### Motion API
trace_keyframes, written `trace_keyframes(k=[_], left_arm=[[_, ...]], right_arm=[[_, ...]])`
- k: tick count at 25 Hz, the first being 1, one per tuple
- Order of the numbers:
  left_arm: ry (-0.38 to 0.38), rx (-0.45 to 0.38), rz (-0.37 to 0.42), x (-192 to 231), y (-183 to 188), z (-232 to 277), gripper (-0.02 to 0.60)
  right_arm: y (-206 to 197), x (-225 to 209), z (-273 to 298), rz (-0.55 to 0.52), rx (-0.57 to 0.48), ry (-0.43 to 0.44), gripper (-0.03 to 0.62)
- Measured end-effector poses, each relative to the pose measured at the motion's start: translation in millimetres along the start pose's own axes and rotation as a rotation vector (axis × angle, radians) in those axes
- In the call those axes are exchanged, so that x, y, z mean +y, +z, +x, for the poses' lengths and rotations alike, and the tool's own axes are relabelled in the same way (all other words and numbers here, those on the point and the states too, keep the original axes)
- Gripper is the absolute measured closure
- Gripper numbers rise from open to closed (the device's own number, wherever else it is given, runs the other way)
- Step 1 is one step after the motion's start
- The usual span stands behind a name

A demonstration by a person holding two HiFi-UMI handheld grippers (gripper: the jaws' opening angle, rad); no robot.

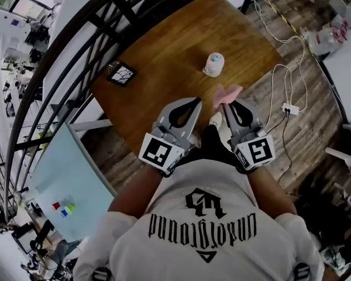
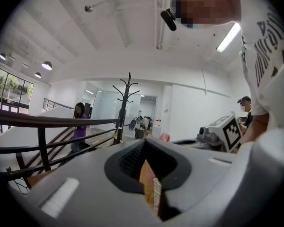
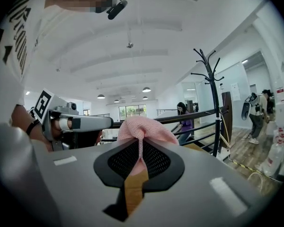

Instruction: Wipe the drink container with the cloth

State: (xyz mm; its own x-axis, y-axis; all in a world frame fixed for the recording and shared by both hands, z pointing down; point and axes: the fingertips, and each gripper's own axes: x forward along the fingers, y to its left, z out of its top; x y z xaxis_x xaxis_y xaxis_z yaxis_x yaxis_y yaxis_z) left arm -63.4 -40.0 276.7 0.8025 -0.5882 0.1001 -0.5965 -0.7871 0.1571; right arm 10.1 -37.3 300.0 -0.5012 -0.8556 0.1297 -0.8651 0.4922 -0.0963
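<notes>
Head view: left tool (image 1: 189, 105) low centre with jaws closed on nothing, drink container (image 1: 214, 64) upright mid-frame on the wooden worktop (image 1: 164, 51), apart from both tools, right tool (image 1: 226, 105) just below it pinching the pink cloth (image 1: 228, 92).

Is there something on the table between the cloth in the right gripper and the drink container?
Nothing visible stands between them. The cloth, pinched in the right gripper, is short of the drink container, with only wooden table between. The black square thing lies far to the left, off that path.
</notes>
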Motion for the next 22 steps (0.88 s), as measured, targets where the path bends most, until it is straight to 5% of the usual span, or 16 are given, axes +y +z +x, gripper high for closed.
trace_keyframes(k=[10,22], left_arm=[[0.030,-0.003,0.045,51.1,-54.2,43.5,0.532],[0.029,0.116,-0.023,79.8,-122.9,80.1,0.532]], right_arm=[[-82.9,-48.0,54.1,0.042,0.122,-0.024,0.568],[-202.2,-88.2,114.1,0.152,0.257,-0.069,0.568]])
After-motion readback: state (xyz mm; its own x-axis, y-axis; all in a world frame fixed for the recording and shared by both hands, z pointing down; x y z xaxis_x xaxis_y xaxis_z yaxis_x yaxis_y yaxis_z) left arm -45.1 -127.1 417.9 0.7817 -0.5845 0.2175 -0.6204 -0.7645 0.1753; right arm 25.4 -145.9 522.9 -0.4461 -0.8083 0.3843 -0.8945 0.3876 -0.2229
